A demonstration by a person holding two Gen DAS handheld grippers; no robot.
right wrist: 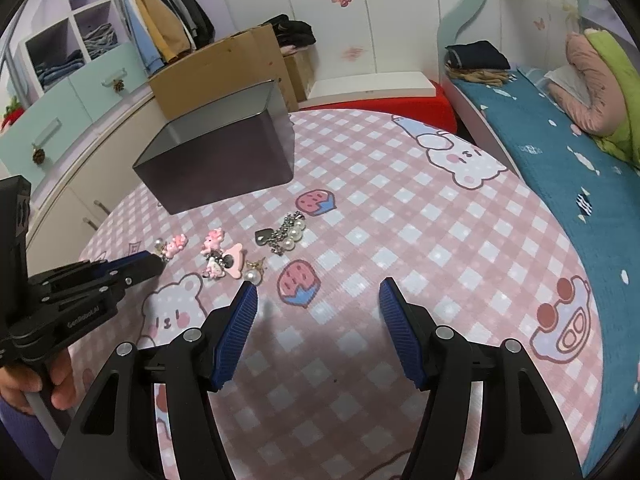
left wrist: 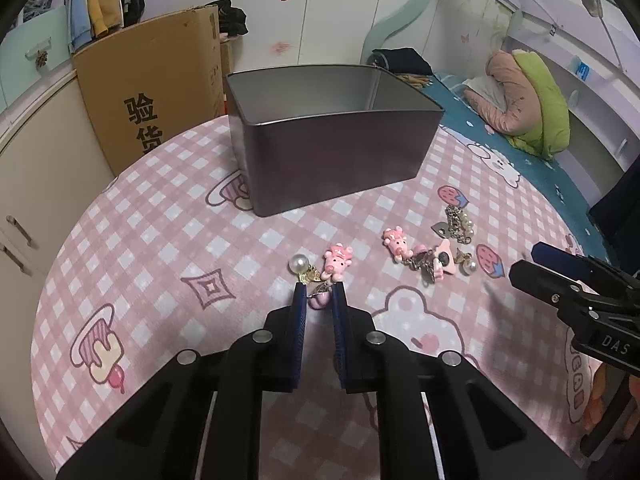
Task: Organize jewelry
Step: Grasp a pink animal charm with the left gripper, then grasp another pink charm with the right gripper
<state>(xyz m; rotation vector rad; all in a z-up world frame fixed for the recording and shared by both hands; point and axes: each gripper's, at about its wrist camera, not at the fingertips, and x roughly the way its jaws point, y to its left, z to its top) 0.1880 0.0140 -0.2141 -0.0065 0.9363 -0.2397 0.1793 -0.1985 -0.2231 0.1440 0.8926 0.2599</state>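
A dark open metal tin (left wrist: 332, 168) stands on the pink checked tablecloth; it also shows in the right wrist view (right wrist: 216, 160). My left gripper (left wrist: 320, 294) is shut on a pink pig charm piece (left wrist: 338, 262) with a pearl (left wrist: 298, 263), low on the cloth. To the right lies a second pig charm cluster (left wrist: 420, 252) and a pearl chain bracelet (left wrist: 458, 222). In the right wrist view the cluster (right wrist: 222, 258) and the bracelet (right wrist: 286, 234) lie ahead and left of my right gripper (right wrist: 318, 292), which is open and empty above the cloth.
A cardboard box (left wrist: 156, 80) stands behind the table at left, beside cream cabinets (left wrist: 44, 176). A bed with a blue sheet (right wrist: 560, 168) runs along the right. The table edge (right wrist: 592, 280) curves round on the right.
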